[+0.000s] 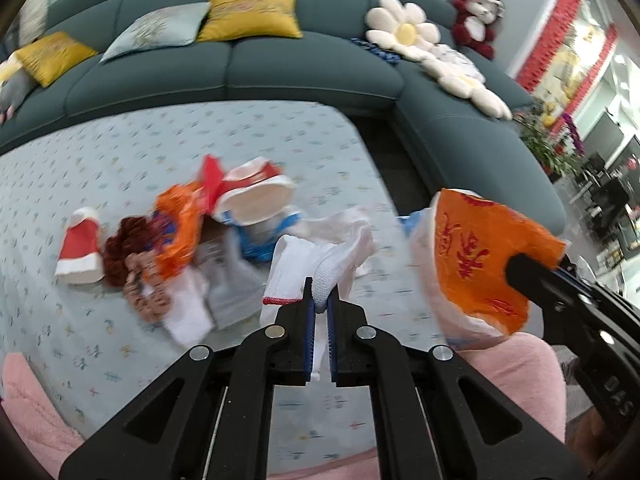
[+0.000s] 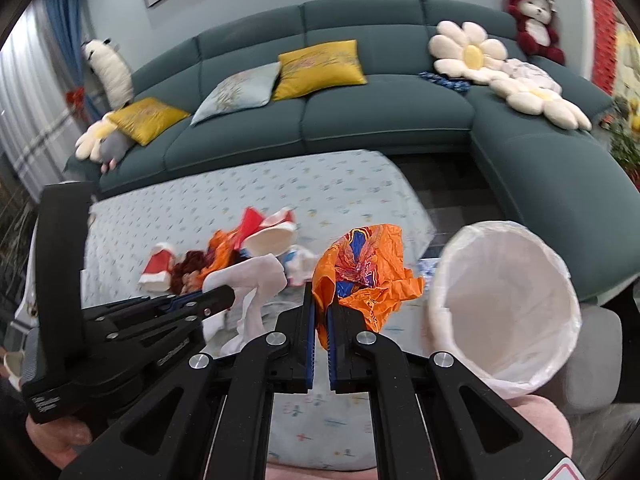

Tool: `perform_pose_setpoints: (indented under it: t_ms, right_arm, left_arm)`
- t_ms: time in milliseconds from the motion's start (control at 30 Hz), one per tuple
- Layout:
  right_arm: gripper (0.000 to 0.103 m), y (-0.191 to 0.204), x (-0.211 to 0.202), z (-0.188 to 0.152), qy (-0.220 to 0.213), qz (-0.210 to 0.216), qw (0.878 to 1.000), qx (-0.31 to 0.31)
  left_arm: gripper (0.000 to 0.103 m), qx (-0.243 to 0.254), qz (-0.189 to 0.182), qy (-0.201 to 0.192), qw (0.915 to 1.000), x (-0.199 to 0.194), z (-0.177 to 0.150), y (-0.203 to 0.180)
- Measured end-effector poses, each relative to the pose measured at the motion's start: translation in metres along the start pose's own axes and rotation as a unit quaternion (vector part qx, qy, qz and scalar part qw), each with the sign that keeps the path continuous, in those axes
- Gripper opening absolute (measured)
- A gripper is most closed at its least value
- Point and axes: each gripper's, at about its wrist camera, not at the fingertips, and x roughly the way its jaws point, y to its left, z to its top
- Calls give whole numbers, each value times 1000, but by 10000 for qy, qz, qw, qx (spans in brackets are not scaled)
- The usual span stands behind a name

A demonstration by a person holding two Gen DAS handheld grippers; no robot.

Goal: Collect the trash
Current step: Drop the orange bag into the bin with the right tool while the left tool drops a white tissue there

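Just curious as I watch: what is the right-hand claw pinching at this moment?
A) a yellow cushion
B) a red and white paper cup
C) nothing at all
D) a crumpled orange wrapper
D: in the right wrist view, the right claw is shut on the crumpled orange wrapper, which sticks up from between its blue pads beside the lined bin.

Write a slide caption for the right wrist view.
Right gripper pinching an orange wrapper beside the lined bin, left gripper holding a white glove.
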Motion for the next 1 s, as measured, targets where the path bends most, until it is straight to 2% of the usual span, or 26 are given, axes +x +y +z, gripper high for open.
perform_pose_setpoints:
  t_ms: [267, 367, 533, 767, 1000]
  right_arm:
    - [5, -70, -8, -3, -128, -507, 9973, 516]
    - [5, -97, -7, -7, -92, -660, 9954, 690]
    - [5, -132, -1, -14, -15, -804, 9923, 942]
    - [5, -166, 6, -19, 10, -924, 9879, 1244]
    - [5, -180, 8, -22, 9, -935, 9866, 1334]
  left_arm:
    - [5, 488, -508, -63, 9975, 6, 18, -67]
    - [5, 739, -653, -63, 9951, 17, 24, -96]
    - [5, 826, -911, 127, 9923, 43, 29, -131]
    - [5, 1079, -1097, 237, 9878, 58, 37, -174]
    - [6, 1115, -1153, 367, 9864, 74, 39, -193]
